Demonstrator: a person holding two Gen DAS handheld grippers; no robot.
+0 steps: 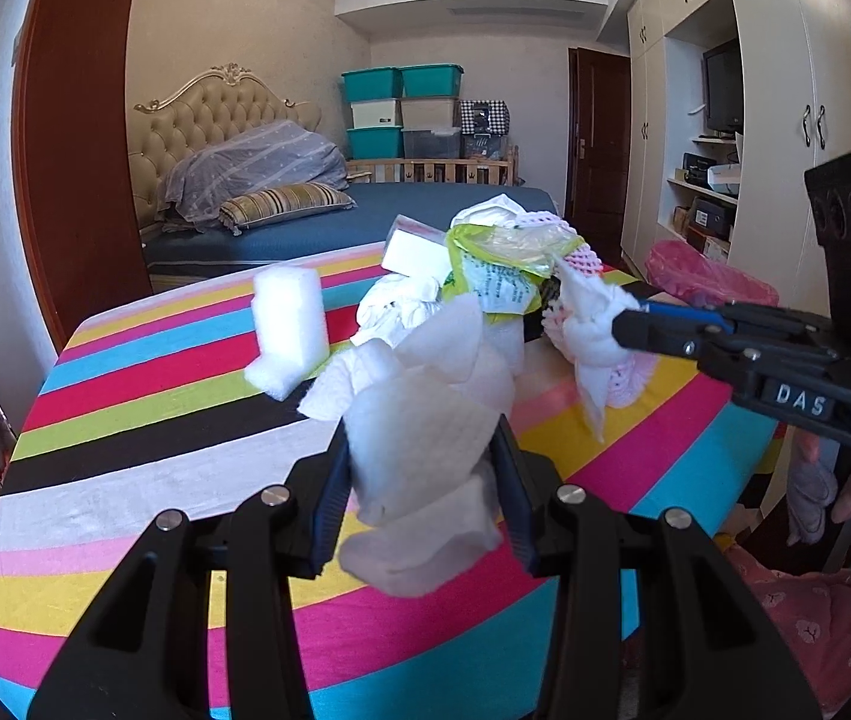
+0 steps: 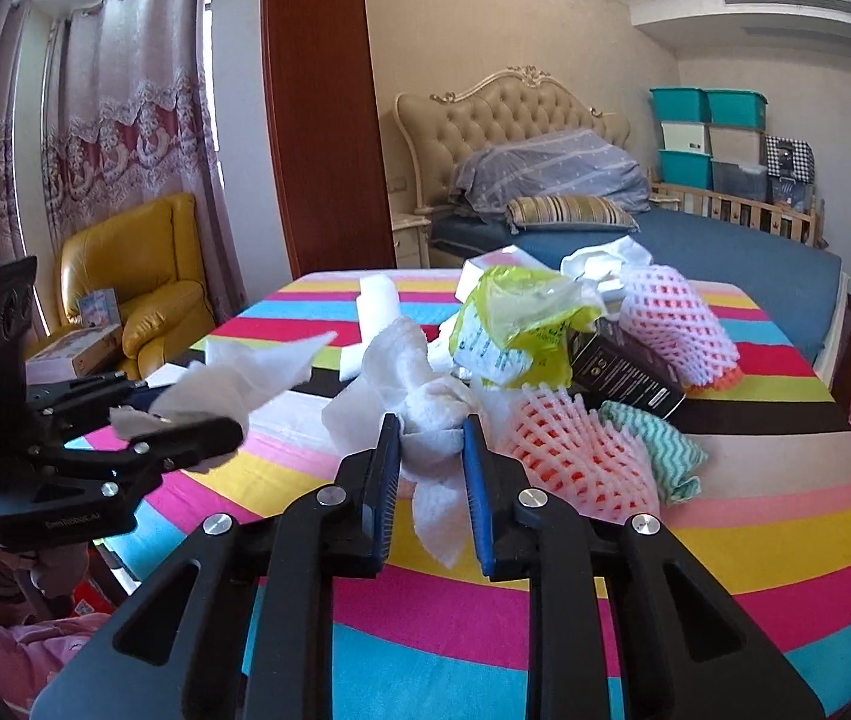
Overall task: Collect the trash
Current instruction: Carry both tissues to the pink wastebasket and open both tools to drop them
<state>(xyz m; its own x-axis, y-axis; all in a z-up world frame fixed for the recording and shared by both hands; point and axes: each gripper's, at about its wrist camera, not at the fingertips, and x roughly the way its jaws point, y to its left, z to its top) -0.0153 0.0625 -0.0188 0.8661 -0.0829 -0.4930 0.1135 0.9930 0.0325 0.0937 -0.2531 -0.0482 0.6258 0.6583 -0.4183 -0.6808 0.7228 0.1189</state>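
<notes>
My left gripper [image 1: 422, 438] is shut on a crumpled white paper towel [image 1: 425, 396], held above the striped tablecloth [image 1: 155, 420]. In the right wrist view the left gripper [image 2: 227, 429] shows at the left with the same towel [image 2: 245, 372]. My right gripper [image 2: 433, 423] is shut on a white tissue [image 2: 401, 360] at the near edge of the trash pile. In the left wrist view it [image 1: 629, 327] comes in from the right. The pile holds a yellow-green plastic bag [image 2: 515, 312], pink foam fruit nets [image 2: 671, 318], and a black box [image 2: 623, 372].
A white foam block [image 1: 290, 324] stands left of the pile and a green zigzag cloth [image 2: 659, 450] lies on its right. A pink bin bag [image 1: 701, 276] sits beyond the table's right edge. A bed [image 1: 425, 204] lies behind, a yellow armchair [image 2: 137, 276] to the left.
</notes>
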